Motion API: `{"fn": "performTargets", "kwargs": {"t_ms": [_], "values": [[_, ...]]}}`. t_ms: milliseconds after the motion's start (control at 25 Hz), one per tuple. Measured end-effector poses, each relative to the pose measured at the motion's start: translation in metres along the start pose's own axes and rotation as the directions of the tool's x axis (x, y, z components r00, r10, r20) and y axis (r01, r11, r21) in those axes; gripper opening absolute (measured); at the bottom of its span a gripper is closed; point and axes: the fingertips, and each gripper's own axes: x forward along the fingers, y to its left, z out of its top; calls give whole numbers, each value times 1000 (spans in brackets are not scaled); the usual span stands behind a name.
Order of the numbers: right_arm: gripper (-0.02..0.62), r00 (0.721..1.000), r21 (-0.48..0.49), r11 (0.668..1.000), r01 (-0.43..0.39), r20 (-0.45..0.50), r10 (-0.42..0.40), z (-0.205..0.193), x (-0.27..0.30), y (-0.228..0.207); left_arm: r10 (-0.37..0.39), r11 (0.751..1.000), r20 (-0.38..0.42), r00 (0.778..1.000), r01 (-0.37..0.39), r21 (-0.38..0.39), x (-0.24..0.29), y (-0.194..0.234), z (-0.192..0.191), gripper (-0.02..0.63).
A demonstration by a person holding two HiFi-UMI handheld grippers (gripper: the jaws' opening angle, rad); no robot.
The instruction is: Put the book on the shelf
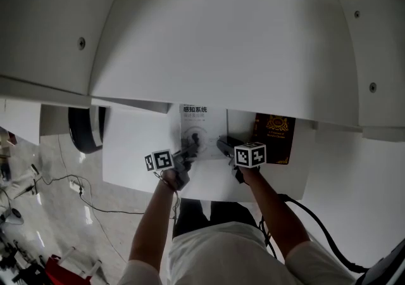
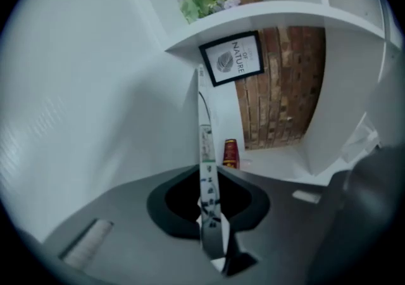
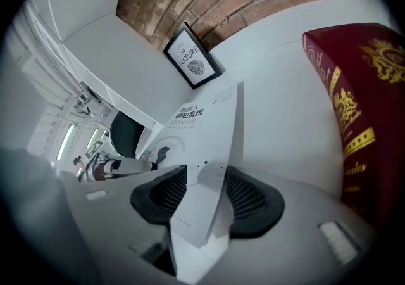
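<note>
Left gripper (image 1: pixel 187 151) and right gripper (image 1: pixel 223 144) both clamp the white book (image 1: pixel 196 128), which is already on the shelf (image 1: pixel 139 144) beside a red book (image 1: pixel 274 137). Only the release appears to remain.

A white curved shelf unit (image 1: pixel 215 37) fills the view. Behind it runs a red brick wall (image 2: pixel 285 87). Below and left of it, a glossy pale floor (image 1: pixel 63 214) carries black cables (image 1: pixel 114 211).

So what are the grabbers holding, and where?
The white book: the left gripper pinches its near left corner, the right gripper its near right corner.
</note>
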Motion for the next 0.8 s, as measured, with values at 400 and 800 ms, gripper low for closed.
{"fn": "performTargets", "kwargs": {"t_ms": [400, 800], "values": [[292, 997, 114, 991, -76, 18, 75, 3, -23, 5, -114, 990, 23, 993, 115, -86, -8, -23, 4, 53], [357, 926, 476, 799, -368, 106, 363, -4, -21, 34, -203, 955, 51, 978, 209, -209, -14, -48, 3, 54]]}}
